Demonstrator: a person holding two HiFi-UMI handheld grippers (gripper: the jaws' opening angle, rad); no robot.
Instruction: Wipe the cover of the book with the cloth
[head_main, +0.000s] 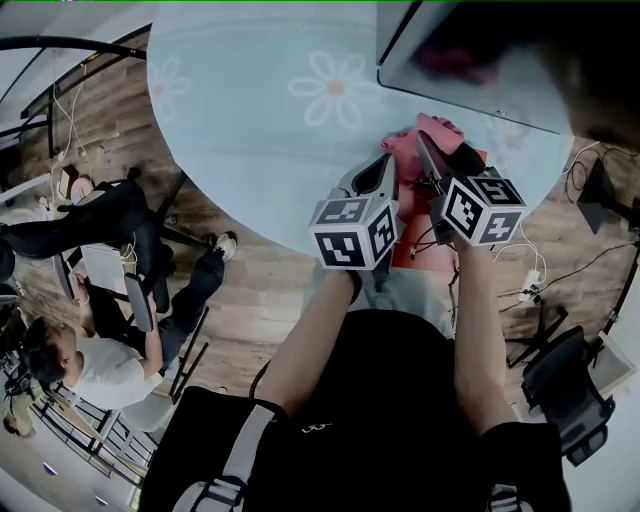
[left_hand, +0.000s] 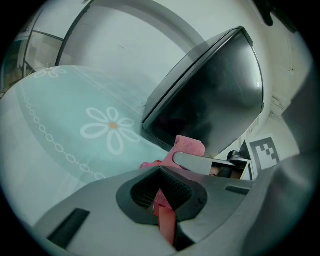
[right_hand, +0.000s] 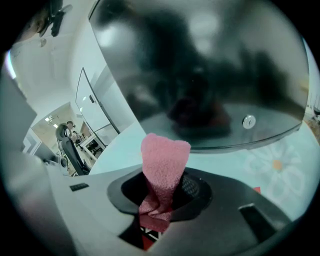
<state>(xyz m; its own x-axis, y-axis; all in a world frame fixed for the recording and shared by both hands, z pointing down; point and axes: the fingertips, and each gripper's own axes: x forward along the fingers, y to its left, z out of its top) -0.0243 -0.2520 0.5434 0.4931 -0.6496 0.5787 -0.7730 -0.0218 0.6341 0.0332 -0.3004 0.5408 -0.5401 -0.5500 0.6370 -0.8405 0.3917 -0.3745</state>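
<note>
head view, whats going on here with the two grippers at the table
A person works two handheld grippers at the edge of a pale blue flowered table. The right claw is shut on a pink cloth that sticks up from it. The left claw looks shut on the edge of the red book lying beneath both.

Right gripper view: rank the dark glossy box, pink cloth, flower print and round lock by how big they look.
1. dark glossy box
2. pink cloth, though it sits nearest the camera, which inflates it
3. flower print
4. round lock
</note>
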